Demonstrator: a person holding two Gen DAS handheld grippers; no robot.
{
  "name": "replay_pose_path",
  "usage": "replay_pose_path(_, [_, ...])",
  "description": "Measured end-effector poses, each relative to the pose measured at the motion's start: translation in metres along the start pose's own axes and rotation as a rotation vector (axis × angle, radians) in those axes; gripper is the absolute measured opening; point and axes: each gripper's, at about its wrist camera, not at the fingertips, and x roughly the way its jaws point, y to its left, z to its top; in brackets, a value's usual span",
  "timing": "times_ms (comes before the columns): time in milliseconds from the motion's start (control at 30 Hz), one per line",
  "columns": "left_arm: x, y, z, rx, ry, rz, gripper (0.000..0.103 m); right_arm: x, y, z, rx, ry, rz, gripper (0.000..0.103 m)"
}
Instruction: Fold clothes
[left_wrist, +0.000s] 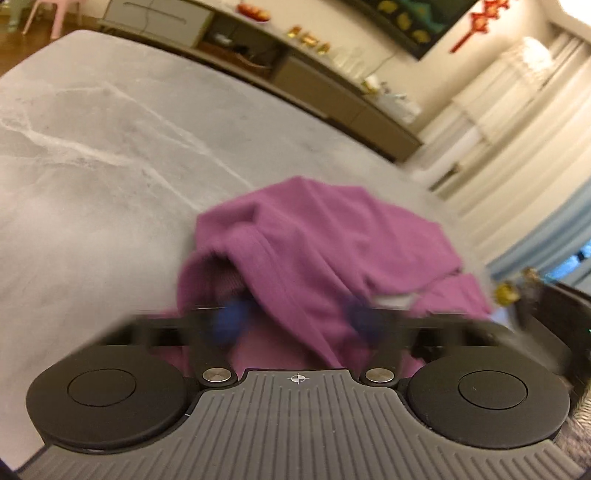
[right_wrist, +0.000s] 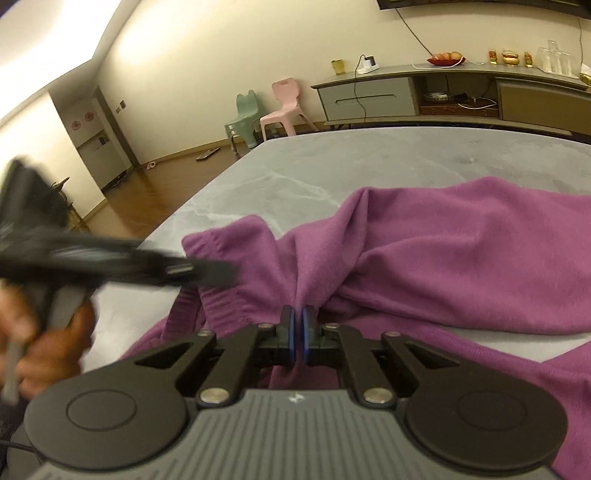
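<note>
R wrist: purple garment (right_wrist: 443, 258) lengthwise rightward

Left gripper (left_wrist: 295, 317) hangs low over a purple garment (left_wrist: 317, 243) bunched on the grey marble table (left_wrist: 110, 147), blue pads (left_wrist: 231, 321) spread wide with cloth between them, all motion-blurred. Ribbed cuff opening faces the gripper at left. Long sideboard (left_wrist: 332, 85) and pale curtains (left_wrist: 517, 147) behind.
</note>
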Motion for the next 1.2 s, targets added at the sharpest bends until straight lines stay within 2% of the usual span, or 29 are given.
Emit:
replay_pose_path(33, [0.001,0.000,0.008,0.018,-0.017,0.028,0.000,-0.002,-0.002,-0.001,-0.003,0.002,0.000,0.015])
replay_pose_path(100, [-0.021,-0.004,0.035,0.098,-0.152,0.065,0.000,-0.009,-0.015,0.002,0.006,-0.018,-0.012,0.033])
replay_pose_path(167, [-0.059,0.002,0.072,0.102,-0.290,0.118,0.000,-0.032,-0.052,0.006,0.083,-0.057,-0.096,0.043])
replay_pose_path(233, [-0.093,0.017,0.113,0.108,-0.420,0.235,0.000,-0.055,-0.089,0.009,0.159,-0.095,-0.181,0.050])
replay_pose_path(300, [-0.100,0.046,0.152,0.110,-0.438,0.347,0.000,-0.079,-0.126,0.013,0.236,-0.134,-0.266,0.054])
replay_pose_path(400, [-0.069,0.103,0.188,0.018,-0.277,0.500,0.008,-0.113,-0.181,0.019,0.351,-0.191,-0.394,0.055])
replay_pose_path(433, [-0.059,0.117,0.189,-0.017,-0.236,0.546,0.010,-0.122,-0.201,0.017,0.387,-0.191,-0.447,0.055])
replay_pose_path(467, [-0.054,0.123,0.183,-0.034,-0.211,0.569,0.020,-0.131,-0.220,0.015,0.423,-0.190,-0.501,0.056])
replay_pose_path(500, [-0.050,0.125,0.172,-0.035,-0.205,0.564,0.026,-0.139,-0.240,0.013,0.459,-0.189,-0.554,0.057])
replay_pose_path(567, [-0.052,0.115,0.144,-0.011,-0.242,0.552,0.046,-0.148,-0.275,0.011,0.507,-0.176,-0.611,0.058])
replay_pose_path(667, [-0.053,0.093,0.103,0.066,-0.261,0.589,0.047,-0.141,-0.310,0.019,0.537,-0.152,-0.610,0.059])
replay_pose_path(733, [-0.053,0.081,0.079,0.103,-0.254,0.589,0.047,-0.125,-0.317,0.026,0.492,-0.123,-0.596,0.060])
replay_pose_path(867, [-0.038,0.061,0.061,0.141,-0.206,0.514,0.047,-0.085,-0.312,0.046,0.353,-0.010,-0.560,0.059])
replay_pose_path(933, [-0.022,0.060,0.054,0.156,-0.164,0.490,0.048,-0.067,-0.311,0.051,0.329,0.026,-0.585,0.052])
replay_pose_path(967, [-0.013,0.061,0.051,0.162,-0.141,0.484,0.048,-0.063,-0.311,0.055,0.328,0.026,-0.591,0.043])
replay_pose_path(1000, [-0.002,0.066,0.049,0.162,-0.120,0.490,0.048,-0.059,-0.310,0.058,0.326,0.026,-0.597,0.020])
replay_pose_path(1033, [0.004,0.067,0.046,0.152,-0.103,0.496,0.047,-0.055,-0.310,0.062,0.323,0.025,-0.604,0.011])
replay_pose_path(1133, [0.012,0.082,0.041,0.089,-0.072,0.490,0.044,-0.069,-0.282,0.089,0.125,-0.042,-0.706,0.006])
replay_pose_path(1200, [0.014,0.085,0.037,0.072,-0.067,0.493,0.043,-0.095,-0.235,0.107,-0.167,-0.198,-0.876,0.006])
